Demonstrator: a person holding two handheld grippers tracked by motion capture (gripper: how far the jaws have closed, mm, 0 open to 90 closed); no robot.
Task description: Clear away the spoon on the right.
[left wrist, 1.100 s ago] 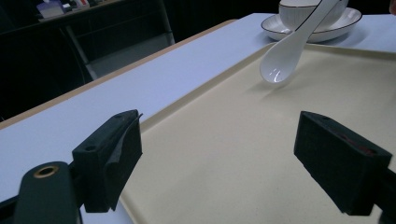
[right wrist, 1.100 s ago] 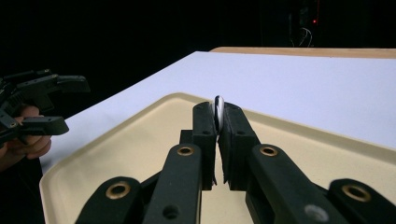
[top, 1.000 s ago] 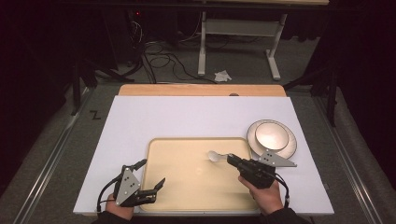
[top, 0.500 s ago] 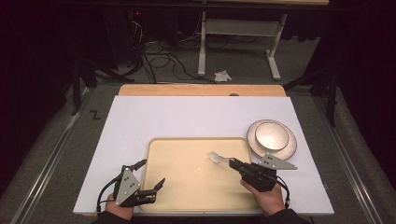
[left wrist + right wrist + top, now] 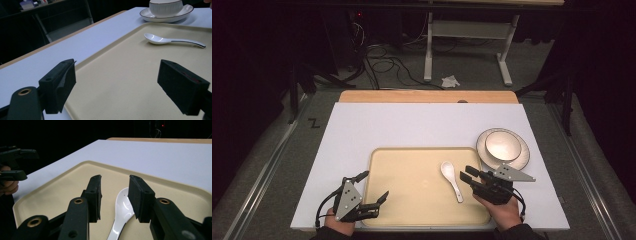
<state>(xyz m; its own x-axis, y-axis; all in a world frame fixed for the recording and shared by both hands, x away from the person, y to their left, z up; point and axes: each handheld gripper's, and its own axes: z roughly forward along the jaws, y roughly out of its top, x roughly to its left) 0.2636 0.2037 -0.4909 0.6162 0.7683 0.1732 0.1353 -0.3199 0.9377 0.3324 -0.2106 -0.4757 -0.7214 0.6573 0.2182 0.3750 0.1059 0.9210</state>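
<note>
A white table top carries everything, and a broad tan tray lies at its near edge, between the person's two hands. To the tray's right, on the bare table, a bowl sits on a saucer, well clear of the tray's rim.

The white spoon lies flat on the right part of the tray, bowl end toward the far side, handle running back toward the person. The right gripper hovers just beside the handle end. Its jaws have just been opening; they stand apart now, and in the right gripper view the spoon rests on the tray below them, with neither pad pressing on it. To me this reads as the release: the spoon is set down and let go.

The left gripper waits at the tray's near left corner, jaws spread wide over bare tray, holding nothing.

Next, I'd judge, the right hand must draw clear without nudging the handle, then turn toward the bowl and saucer.
</note>
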